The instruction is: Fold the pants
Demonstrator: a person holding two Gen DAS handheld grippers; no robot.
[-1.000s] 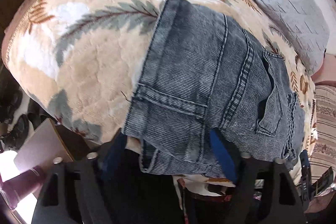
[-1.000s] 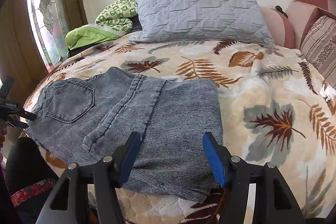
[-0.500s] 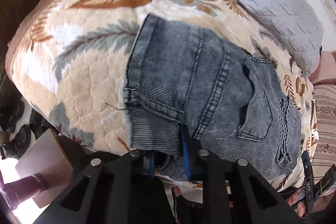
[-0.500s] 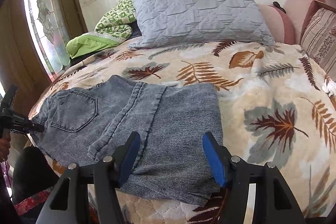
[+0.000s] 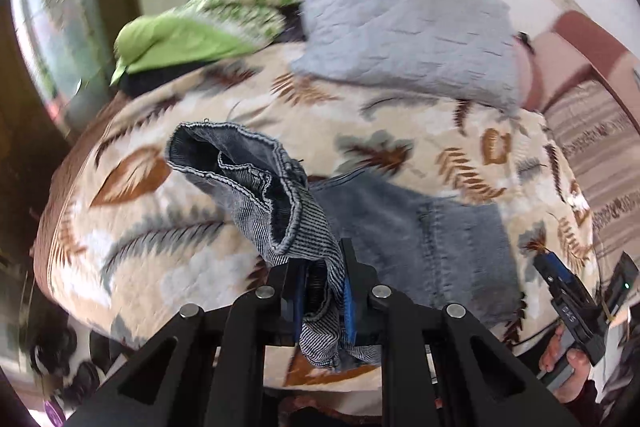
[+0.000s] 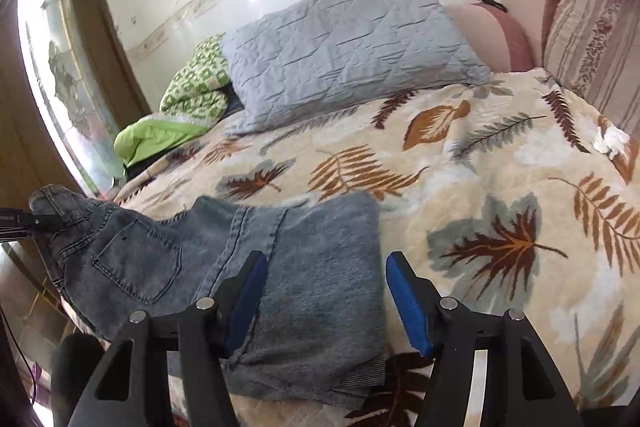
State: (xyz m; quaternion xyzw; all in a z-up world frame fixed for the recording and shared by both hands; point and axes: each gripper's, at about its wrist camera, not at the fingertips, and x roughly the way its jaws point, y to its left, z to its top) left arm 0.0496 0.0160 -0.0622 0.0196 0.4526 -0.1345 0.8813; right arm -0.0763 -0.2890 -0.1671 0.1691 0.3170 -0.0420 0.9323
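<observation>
Grey-blue denim pants (image 6: 304, 267) lie partly folded on the leaf-patterned blanket (image 6: 480, 187) near the bed's front edge. My left gripper (image 5: 322, 291) is shut on the waistband end of the pants (image 5: 256, 183) and holds it lifted above the bed; in the right wrist view that raised end (image 6: 56, 211) hangs at the far left. My right gripper (image 6: 324, 291) is open, its blue pads (image 6: 404, 299) straddling the folded leg end without gripping it. The right gripper also shows in the left wrist view (image 5: 568, 291).
A grey quilted pillow (image 6: 344, 47) and a green bundle of bedding (image 6: 188, 95) lie at the head of the bed. Pink and striped cushions (image 6: 592, 39) stand at the right. A glass door (image 6: 68, 99) is at the left, past the bed's edge.
My left gripper closed on the waistband and lifted it up off the bed, swinging its view toward the pillow. My right gripper stayed open over the folded end.
</observation>
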